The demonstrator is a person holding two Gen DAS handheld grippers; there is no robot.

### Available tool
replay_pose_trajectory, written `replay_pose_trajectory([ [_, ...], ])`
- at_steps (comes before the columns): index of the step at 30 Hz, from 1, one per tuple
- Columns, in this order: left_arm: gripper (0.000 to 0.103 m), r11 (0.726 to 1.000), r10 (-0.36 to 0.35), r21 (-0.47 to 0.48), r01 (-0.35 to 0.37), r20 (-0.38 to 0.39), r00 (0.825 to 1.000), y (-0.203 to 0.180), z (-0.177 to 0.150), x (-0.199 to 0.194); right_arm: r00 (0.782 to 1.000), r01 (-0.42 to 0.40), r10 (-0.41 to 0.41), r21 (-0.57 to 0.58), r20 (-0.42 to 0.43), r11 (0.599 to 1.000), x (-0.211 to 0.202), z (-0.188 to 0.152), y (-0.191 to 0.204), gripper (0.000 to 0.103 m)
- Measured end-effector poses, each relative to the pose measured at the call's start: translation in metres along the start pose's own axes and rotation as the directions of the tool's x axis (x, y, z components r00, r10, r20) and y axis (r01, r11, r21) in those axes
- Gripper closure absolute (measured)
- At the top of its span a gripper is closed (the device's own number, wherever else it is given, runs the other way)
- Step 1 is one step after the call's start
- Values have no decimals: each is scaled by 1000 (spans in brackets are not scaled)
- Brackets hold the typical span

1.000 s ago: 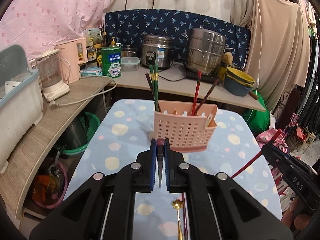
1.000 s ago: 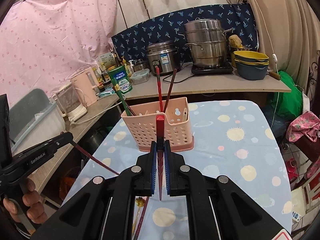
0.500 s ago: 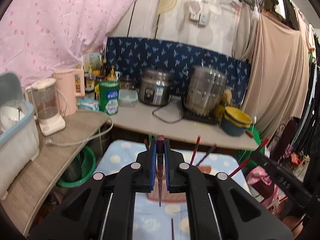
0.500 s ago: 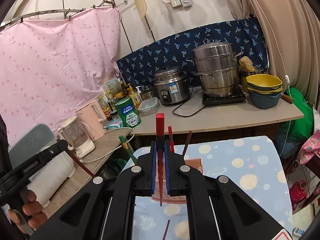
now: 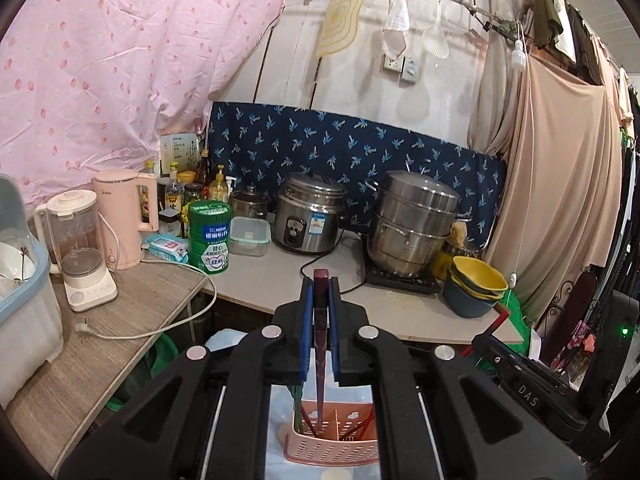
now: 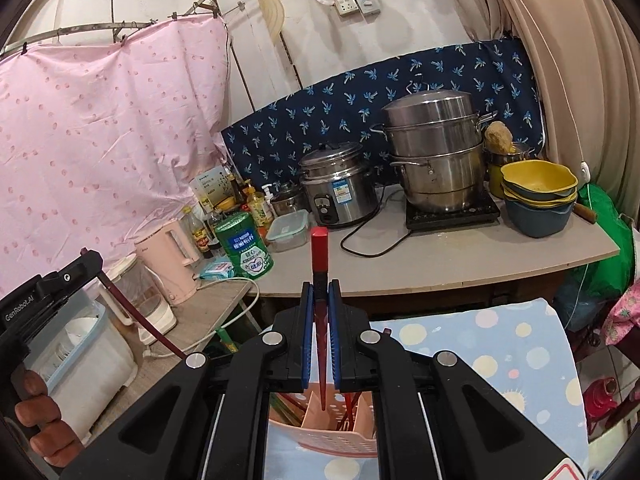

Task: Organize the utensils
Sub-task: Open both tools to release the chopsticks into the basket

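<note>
Two chopsticks now hang tip-down over the pink basket (image 5: pixel 334 438), lifted from table level a second ago. Left gripper (image 5: pixel 320 336) clamps the dark chopstick (image 5: pixel 320 320); right gripper (image 6: pixel 320 340) clamps the red chopstick (image 6: pixel 319 280). Both look ready to drop in.

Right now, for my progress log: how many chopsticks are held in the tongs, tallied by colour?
Dark maroon chopstick, in the left tongs: 1
Red chopstick, in the right tongs: 1
Total: 2
</note>
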State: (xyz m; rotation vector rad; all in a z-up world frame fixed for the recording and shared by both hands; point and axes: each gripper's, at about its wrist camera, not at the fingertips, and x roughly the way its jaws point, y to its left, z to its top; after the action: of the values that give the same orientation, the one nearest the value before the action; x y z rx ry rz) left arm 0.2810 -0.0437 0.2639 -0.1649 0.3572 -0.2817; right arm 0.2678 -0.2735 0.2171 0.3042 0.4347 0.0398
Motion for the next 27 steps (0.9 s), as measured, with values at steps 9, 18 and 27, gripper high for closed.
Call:
replay_pose_trajectory([
  [9, 96, 1000, 25, 13, -24, -79, 997, 0, -33, 41, 996, 28, -28, -7, -81, 1000, 37, -28, -15, 96],
  [18, 96, 999, 48, 8, -48, -138, 989, 6, -54, 64, 990, 38, -39, -13, -132, 999, 55, -49, -22, 96],
  [27, 96, 997, 81, 23, -79, -159, 984, 8, -69, 68, 986, 46, -50, -31, -157, 998, 61, -60, -18, 96],
])
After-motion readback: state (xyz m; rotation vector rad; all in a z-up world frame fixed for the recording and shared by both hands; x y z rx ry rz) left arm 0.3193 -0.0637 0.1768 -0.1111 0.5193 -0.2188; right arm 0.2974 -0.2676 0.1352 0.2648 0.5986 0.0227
